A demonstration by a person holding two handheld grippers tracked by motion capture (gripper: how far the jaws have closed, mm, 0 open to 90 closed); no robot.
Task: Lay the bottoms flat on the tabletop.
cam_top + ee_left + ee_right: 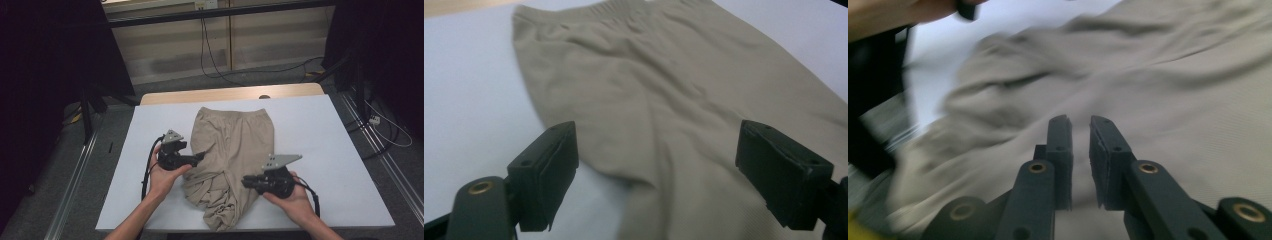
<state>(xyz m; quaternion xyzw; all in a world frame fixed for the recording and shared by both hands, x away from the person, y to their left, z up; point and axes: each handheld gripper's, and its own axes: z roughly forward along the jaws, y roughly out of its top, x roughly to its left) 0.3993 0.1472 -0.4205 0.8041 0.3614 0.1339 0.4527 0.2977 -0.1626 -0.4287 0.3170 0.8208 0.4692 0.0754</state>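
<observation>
A beige garment (235, 140) with an elastic waistband lies flat on the white table (320, 130), waistband at the far end and its near part bunched into folds by the front edge. My left gripper (200, 156) hovers at the garment's left edge. In the left gripper view its jaws (656, 137) stand wide open over the cloth (649, 75), nothing between them. My right gripper (245, 181) sits over the crumpled part on the right. In the right gripper view its jaws (1080, 122) are nearly together with a thin slit, no cloth (1173, 75) caught in them.
A strip of bare wooden tabletop (230, 93) shows behind the white cover. Black cables (210, 55) trail over the floor beyond the table, and metal rails (375, 145) run along both sides. White surface lies bare left and right of the garment.
</observation>
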